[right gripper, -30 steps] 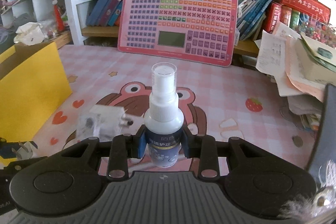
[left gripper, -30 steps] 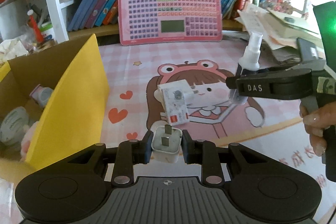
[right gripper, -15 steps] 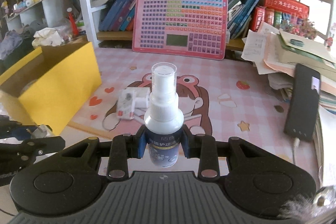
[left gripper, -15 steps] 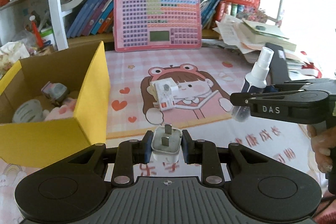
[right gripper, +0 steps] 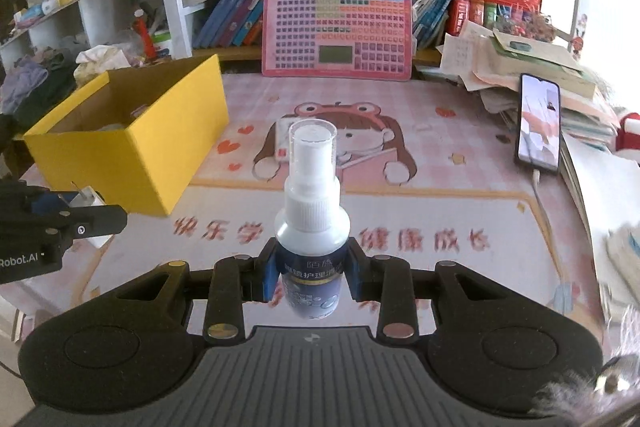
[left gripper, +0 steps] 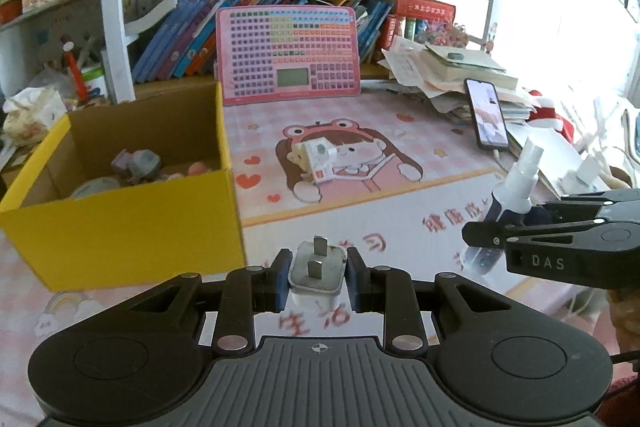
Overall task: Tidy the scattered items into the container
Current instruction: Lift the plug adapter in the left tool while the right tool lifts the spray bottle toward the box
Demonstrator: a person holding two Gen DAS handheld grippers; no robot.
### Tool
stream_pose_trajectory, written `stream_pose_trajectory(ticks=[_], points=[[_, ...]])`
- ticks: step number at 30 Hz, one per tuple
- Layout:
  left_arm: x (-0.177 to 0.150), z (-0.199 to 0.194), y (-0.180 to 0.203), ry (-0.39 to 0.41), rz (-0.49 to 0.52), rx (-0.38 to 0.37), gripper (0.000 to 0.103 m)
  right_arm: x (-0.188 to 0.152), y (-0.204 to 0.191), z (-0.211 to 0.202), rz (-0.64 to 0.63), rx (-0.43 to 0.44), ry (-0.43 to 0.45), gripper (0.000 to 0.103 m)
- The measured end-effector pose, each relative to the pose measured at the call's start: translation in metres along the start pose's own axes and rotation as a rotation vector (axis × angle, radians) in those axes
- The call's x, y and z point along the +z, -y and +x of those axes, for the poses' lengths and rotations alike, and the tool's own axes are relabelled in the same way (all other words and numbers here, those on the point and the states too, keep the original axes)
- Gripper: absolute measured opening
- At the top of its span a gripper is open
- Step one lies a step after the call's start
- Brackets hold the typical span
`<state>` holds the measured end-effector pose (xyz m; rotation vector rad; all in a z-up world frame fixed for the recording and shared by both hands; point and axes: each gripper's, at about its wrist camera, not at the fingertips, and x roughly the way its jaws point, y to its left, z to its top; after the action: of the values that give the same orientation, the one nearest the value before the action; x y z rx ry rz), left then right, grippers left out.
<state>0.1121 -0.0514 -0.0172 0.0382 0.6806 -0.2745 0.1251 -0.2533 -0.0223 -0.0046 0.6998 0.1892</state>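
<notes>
The left claw [left gripper: 317, 281] grips a small white plastic plug adapter [left gripper: 316, 273], prongs up; the right claw [right gripper: 311, 277] clamps a white-capped spray bottle with a dark blue label [right gripper: 311, 227]. Both hang above the tabletop [right gripper: 440, 211], short of the yellow cardboard box [left gripper: 132, 223]. I judge the bottle, pinched low on its body, could tip out; an early release would miss the box
</notes>
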Motion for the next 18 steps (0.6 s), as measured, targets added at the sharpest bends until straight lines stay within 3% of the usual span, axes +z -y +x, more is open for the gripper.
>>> stream_pose_trajectory(ticks=[18], points=[[-0.052, -0.076, -0.047, 0.012, 0.016, -0.017, 0.026, -0.047, -0.096, -0.051, -0.006, 0.012, 0.006, 0.031]])
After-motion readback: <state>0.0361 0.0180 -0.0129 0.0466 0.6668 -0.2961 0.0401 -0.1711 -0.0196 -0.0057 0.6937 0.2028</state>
